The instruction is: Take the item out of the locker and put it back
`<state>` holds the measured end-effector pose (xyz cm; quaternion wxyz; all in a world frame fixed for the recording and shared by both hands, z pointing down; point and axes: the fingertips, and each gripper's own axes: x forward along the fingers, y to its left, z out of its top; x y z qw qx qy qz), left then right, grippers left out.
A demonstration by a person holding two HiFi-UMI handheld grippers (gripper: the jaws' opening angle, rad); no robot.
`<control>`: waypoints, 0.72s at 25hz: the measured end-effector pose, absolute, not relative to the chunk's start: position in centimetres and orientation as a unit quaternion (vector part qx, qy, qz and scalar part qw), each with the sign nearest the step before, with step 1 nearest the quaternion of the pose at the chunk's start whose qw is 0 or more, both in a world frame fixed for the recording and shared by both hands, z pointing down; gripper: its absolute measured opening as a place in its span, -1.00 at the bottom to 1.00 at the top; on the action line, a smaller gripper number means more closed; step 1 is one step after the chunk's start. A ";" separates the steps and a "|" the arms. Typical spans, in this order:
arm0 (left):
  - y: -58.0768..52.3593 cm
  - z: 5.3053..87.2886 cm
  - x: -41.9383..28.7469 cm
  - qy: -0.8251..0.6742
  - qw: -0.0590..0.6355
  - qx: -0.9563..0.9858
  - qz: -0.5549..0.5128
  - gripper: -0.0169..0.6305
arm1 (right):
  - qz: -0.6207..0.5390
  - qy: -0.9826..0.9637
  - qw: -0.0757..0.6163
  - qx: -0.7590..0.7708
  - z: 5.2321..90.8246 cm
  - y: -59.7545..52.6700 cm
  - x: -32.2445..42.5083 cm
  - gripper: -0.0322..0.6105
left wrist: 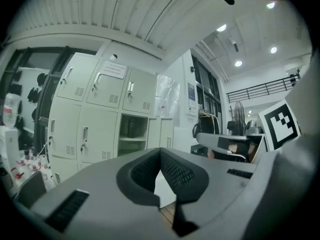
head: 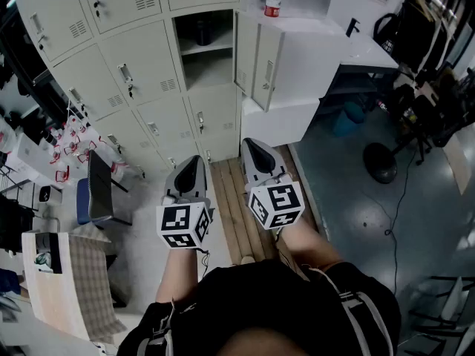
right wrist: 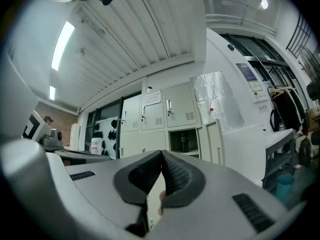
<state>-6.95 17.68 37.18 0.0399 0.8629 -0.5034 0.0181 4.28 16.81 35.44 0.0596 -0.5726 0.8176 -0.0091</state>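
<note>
The open locker [head: 211, 71] holds a dark bottle [head: 202, 31] on its upper shelf. The left gripper [left wrist: 160, 151] and right gripper [right wrist: 161, 154] are both pressed together, empty and well apart from the bottle. The print on the door notice [left wrist: 114, 70] is too small to read.

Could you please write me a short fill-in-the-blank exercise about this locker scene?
1. The only locker with its door ___ has a dark bottle on its shelf.
2. The left tongs and the right tongs are both ___ and hold nothing.
3. The clear bottle on top of the cabinet has a ___ label.

Missing words: open; shut; red.
</note>
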 end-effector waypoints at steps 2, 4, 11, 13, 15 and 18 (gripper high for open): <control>17.6 37.1 -6.4 -0.503 0.038 0.863 0.017 -0.91 | -0.012 0.816 0.070 -0.574 35.3 16.7 5.1 -0.86; 17.7 37.0 -6.1 -0.504 0.037 0.863 0.017 -0.91 | -0.016 0.816 0.075 -0.573 35.3 16.6 5.7 -0.86; 18.5 37.1 -5.4 -0.512 0.032 0.858 0.024 -0.91 | -0.026 0.812 0.081 -0.577 35.6 16.8 7.7 -0.86; 18.8 37.2 -5.0 -0.514 0.031 0.857 0.025 -0.91 | -0.028 0.811 0.080 -0.578 35.7 17.0 8.2 -0.86; 19.3 37.6 -4.5 -0.514 0.032 0.857 0.028 -0.91 | -0.029 0.812 0.078 -0.578 36.0 17.4 8.6 -0.86; 19.9 38.2 -3.6 -0.513 0.032 0.857 0.030 -0.91 | -0.029 0.811 0.073 -0.579 36.6 17.8 9.3 -0.86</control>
